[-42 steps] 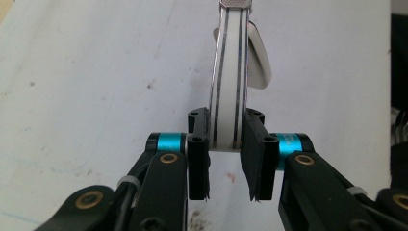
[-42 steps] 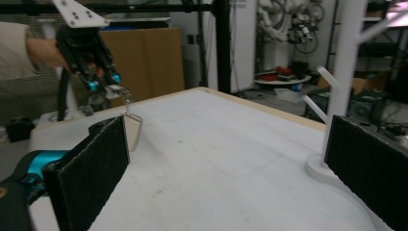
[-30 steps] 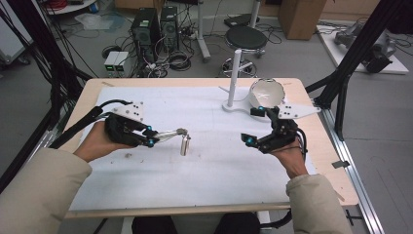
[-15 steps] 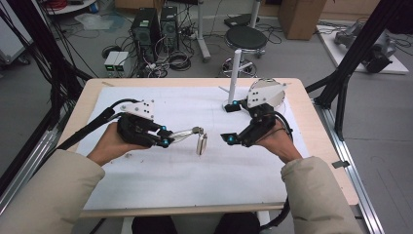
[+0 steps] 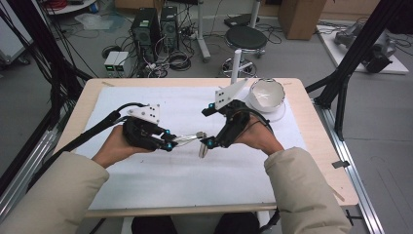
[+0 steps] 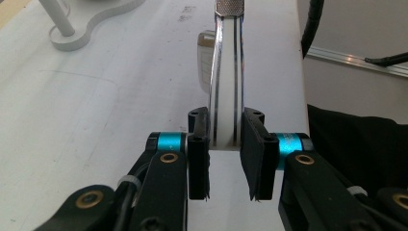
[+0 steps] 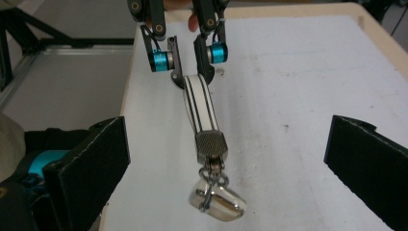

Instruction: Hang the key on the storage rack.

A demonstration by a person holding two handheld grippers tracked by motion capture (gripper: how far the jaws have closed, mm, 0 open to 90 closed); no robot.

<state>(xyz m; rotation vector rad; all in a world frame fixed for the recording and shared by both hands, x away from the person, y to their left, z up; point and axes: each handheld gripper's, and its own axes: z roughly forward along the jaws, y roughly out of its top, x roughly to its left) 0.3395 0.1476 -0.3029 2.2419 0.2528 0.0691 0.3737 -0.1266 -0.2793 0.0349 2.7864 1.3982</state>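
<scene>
A short white strap (image 7: 199, 108) with two black stripes ends in a knurled metal ferrule (image 7: 210, 144) and a shiny metal clip (image 7: 216, 199) that hangs below it. My left gripper (image 5: 171, 143) is shut on the strap's free end (image 6: 224, 96) and holds it above the white mat. Its jaws pinch the strap from both sides in the left gripper view (image 6: 226, 144). My right gripper (image 5: 209, 141) faces it from the right, open wide. The clip (image 5: 201, 148) hangs between its two pads (image 7: 96, 159) without touching them.
A white bowl (image 5: 266, 94) sits at the back right of the mat (image 5: 146, 180). A white post (image 5: 235, 63) on a flat base (image 6: 86, 29) stands beside it. The wooden table edge (image 5: 321, 146) runs along the right.
Both hands have come together at the table's middle. The left carried the strap rightward, and the right swung left, away from the bowl, to face the hanging clip.
</scene>
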